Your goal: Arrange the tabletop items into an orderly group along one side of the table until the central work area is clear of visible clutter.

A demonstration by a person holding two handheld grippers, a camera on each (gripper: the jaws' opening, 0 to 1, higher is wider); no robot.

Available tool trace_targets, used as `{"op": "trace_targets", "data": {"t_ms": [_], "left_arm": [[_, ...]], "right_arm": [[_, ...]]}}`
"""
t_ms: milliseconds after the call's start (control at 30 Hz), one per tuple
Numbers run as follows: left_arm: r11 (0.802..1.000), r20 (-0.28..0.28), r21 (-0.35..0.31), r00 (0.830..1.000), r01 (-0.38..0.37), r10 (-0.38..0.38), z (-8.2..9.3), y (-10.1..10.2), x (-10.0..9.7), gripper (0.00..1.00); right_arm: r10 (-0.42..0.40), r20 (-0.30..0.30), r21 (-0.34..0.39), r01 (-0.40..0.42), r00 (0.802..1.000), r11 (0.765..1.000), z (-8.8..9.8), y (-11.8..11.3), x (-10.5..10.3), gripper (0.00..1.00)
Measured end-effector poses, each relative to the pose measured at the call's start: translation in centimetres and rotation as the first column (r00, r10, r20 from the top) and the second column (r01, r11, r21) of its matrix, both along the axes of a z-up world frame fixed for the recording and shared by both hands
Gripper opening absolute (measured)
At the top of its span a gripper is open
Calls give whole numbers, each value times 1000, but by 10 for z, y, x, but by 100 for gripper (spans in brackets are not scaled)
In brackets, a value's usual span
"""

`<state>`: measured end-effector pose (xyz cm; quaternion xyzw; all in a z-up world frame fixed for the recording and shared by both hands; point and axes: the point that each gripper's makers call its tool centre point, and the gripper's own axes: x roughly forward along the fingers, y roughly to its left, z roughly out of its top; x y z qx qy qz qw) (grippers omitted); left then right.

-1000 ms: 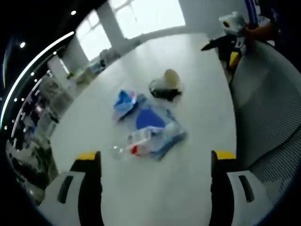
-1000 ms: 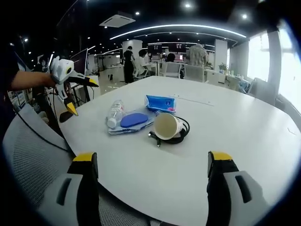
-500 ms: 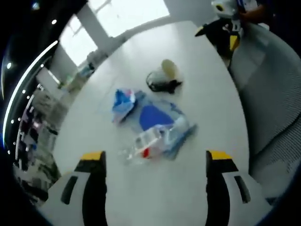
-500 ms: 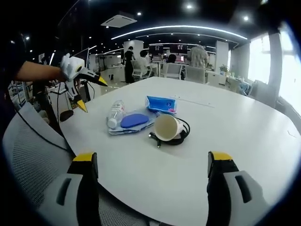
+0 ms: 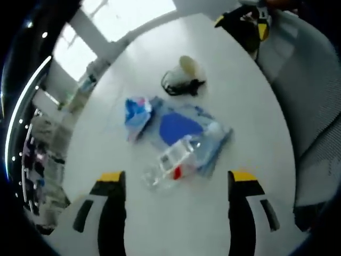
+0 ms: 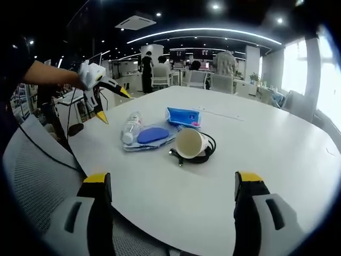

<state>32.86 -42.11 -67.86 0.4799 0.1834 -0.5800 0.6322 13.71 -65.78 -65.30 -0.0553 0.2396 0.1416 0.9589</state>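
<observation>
A clear plastic bottle lies on its side on a light blue pouch, next to a dark blue oval case. A blue packet lies beside them. A tipped paper cup rests on a coiled black cable. My left gripper hovers open above the bottle. My right gripper stands open near the table edge, short of the cup.
The round white table has bare surface beyond the pile. A grey mesh chair stands at the table's edge. Behind are office desks, chairs and people. Bright windows line one side.
My left gripper has moved in over the table toward the bottle, which now sits larger and lower between its jaws. The right gripper has stayed put.
</observation>
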Motion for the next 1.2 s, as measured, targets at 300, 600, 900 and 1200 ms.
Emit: {"op": "trace_targets", "data": {"t_ms": [300, 600, 900, 1200], "left_arm": [[983, -16, 139, 992, 123, -122, -20, -10, 7, 68], [924, -3, 262, 958, 277, -286, -36, -20, 12, 62], [766, -26, 449, 864, 460, -503, -55, -20, 11, 56], [643, -48, 536, 780, 547, -624, -67, -24, 12, 51]], "right_arm": [[4, -15, -2, -4, 1000, 1000, -3, 1, -1, 93], [-4, -31, 1, 4, 1000, 1000, -5, -1, -1, 91], [-13, -37, 0, 13, 999, 1000, -7, -3, -2, 90], [-28, -33, -3, 28, 999, 1000, -6, -6, -1, 90]]}}
